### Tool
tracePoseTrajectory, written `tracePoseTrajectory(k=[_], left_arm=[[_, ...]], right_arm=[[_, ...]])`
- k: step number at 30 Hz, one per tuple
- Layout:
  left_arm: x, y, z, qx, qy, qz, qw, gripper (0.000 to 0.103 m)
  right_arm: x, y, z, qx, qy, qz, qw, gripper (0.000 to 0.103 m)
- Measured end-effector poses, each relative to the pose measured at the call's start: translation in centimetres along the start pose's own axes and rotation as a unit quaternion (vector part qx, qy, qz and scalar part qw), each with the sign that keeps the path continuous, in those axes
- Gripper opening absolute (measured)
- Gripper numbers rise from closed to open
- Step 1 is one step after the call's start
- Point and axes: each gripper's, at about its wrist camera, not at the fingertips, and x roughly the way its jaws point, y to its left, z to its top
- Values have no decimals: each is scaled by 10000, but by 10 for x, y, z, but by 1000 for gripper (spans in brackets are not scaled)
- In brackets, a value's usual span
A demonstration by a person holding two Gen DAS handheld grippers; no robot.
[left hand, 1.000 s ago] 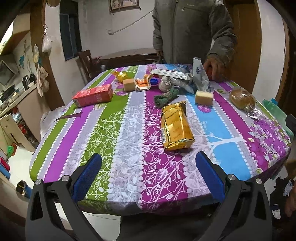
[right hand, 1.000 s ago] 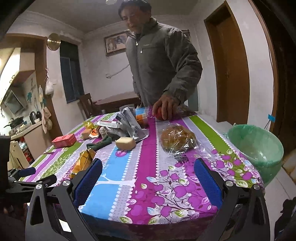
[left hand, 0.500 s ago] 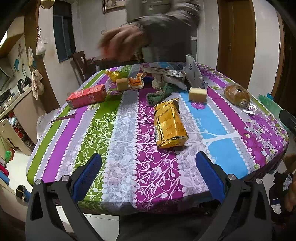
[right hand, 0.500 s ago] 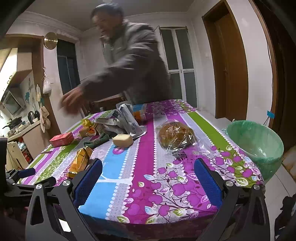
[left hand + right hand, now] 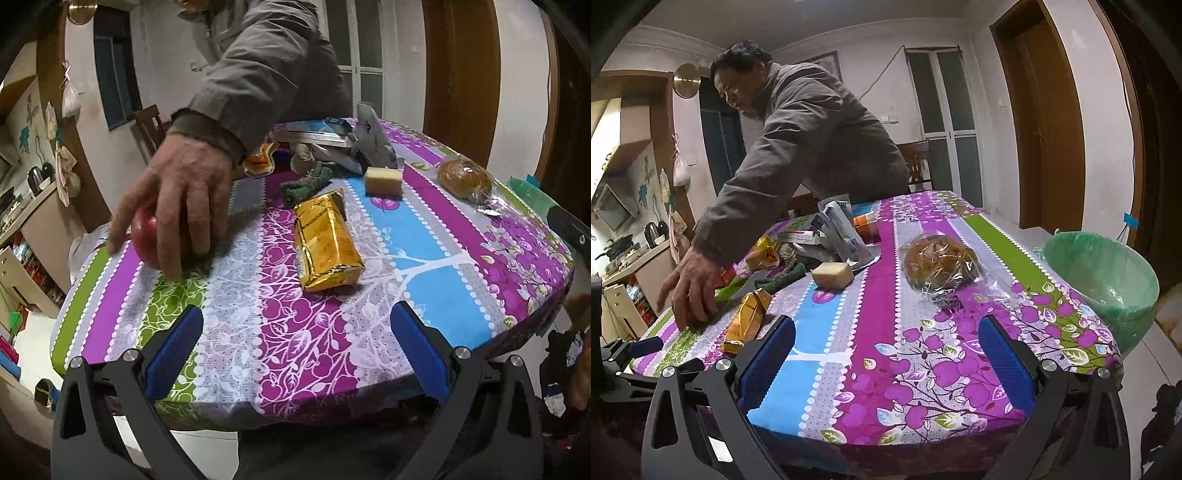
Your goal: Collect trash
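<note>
- While both grippers hang at the near edge of the table [image 5: 461, 229], neither grasps anything: left gripper [image 5: 295, 336] w/ jaws spread wide, right gripper [image 5: 886, 349] likewise released.
- Gold packet [image 5: 325, 243] lies flat near the table's middle, just ahead of the left gripper, apart from it.
- Wrapped bun [image 5: 940, 264] in clear plastic sits toward the right edge; pale block [image 5: 833, 275] betw. it & the gold packet.
- Pile of wrappers [image 5: 838, 232] + green cloth [image 5: 304, 182] at the far edge.
- Bystander's hand [image 5: 177, 199] presses a red round thing [image 5: 146, 234] onto the left edge.
- Green-lined bin [image 5: 1104, 284] stands off the right edge, beside the table.
</note>
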Motion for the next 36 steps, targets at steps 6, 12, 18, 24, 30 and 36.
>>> tracePoseTrajectory(k=[6, 12, 18, 24, 30, 36], left_arm=[[1, -1, -1, 8, 30, 21, 10000, 98], [1, 0, -1, 5, 38, 26, 10000, 98], [1, 2, -2, -10, 52, 34, 10000, 98], [3, 3, -2, -16, 84, 59, 9999, 98], [5, 3, 1, 30, 103, 129, 9999, 98], [13, 2, 8, 95, 170, 232, 9995, 98]], right_arm=[[0, 1, -1, -31, -7, -19, 10000, 99], [-1, 3, -1, -77, -26, -43, 10000, 99], [0, 3, -1, -64, -7, -65, 10000, 99], [0, 3, -1, -83, -9, -68, 9999, 99], [1, 7, 6, -280, -123, -172, 9994, 99], [7, 17, 17, -663, -308, -294, 9969, 99]])
